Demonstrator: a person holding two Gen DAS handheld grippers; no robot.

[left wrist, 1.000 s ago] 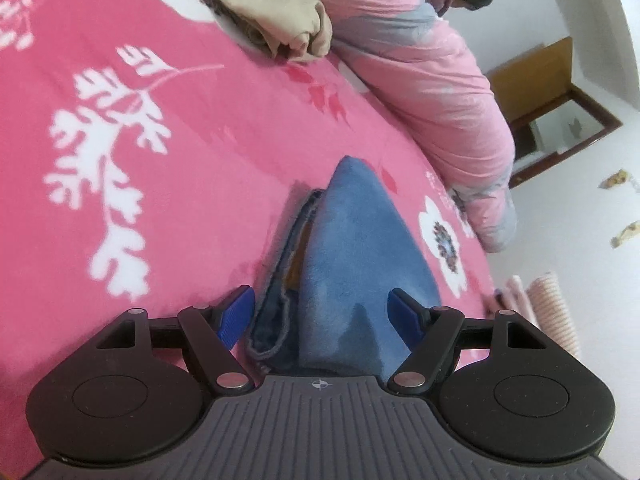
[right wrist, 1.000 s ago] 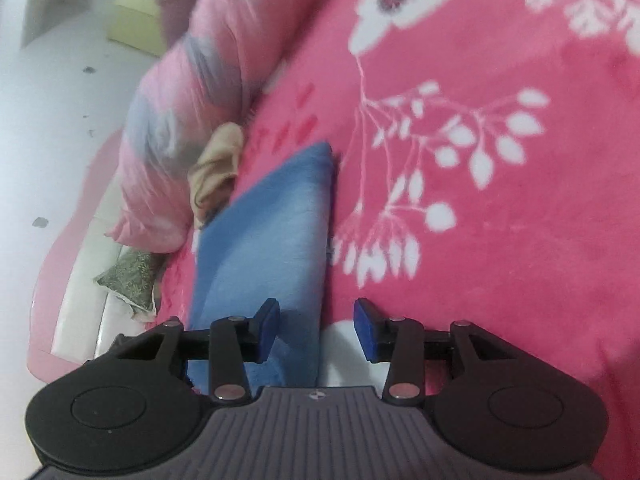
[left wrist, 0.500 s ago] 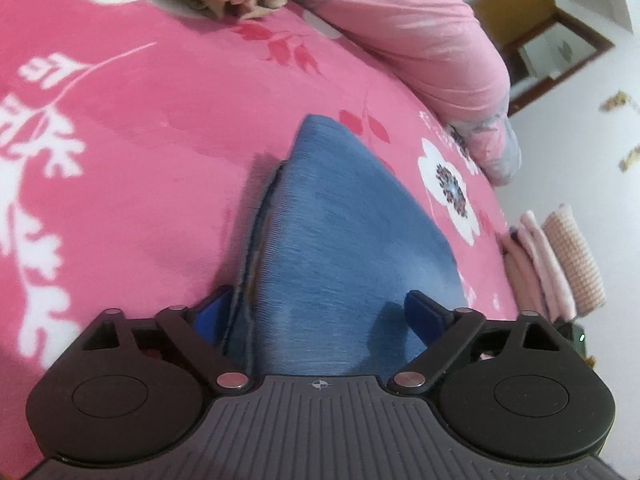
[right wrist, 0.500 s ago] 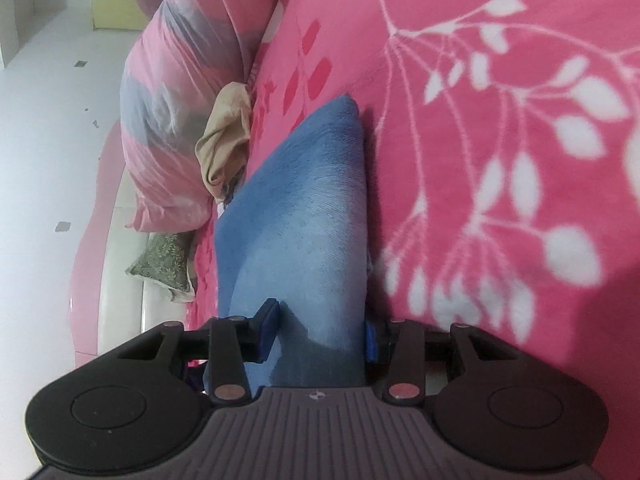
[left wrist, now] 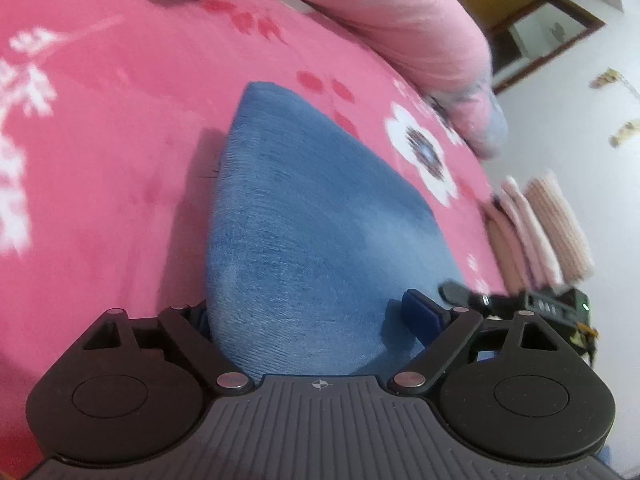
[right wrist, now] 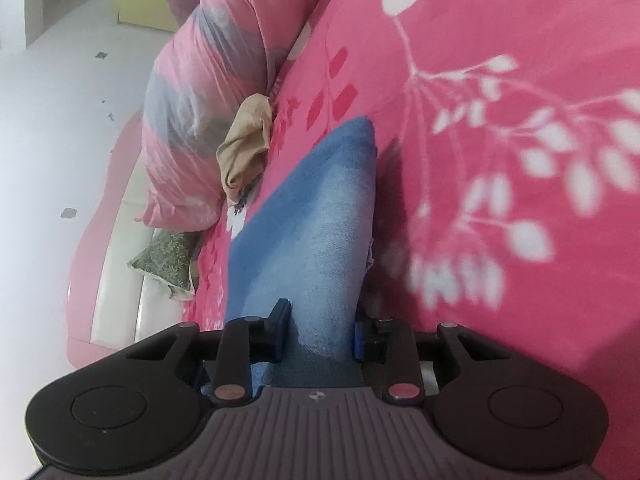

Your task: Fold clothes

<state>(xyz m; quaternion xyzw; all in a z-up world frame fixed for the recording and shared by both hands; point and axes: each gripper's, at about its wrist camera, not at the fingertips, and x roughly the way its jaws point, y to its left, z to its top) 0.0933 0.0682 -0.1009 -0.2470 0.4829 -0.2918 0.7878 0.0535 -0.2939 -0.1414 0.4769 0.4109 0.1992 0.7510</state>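
Folded blue jeans point(left wrist: 312, 232) lie on a pink flowered bedspread point(left wrist: 100, 160). My left gripper point(left wrist: 312, 312) is wide open, its jaws astride the near end of the jeans, the left fingertip hidden under the fabric edge. In the right wrist view the jeans point(right wrist: 316, 224) run away from me. My right gripper point(right wrist: 320, 334) has both blue pads pressed on the near end of the jeans. The right gripper's body also shows at the right edge of the left wrist view point(left wrist: 540, 304).
A rolled pink and grey quilt point(right wrist: 208, 80) lies along the bed's far side, with a beige garment point(right wrist: 244, 148) next to it. A stack of folded pink clothes point(left wrist: 536, 232) sits at the bed's edge. A green patterned cushion point(right wrist: 164, 260) is by the headboard.
Both grippers have moved forward onto the jeans. The right gripper's jaws have closed onto the near end. The left gripper stays open and now straddles the jeans.
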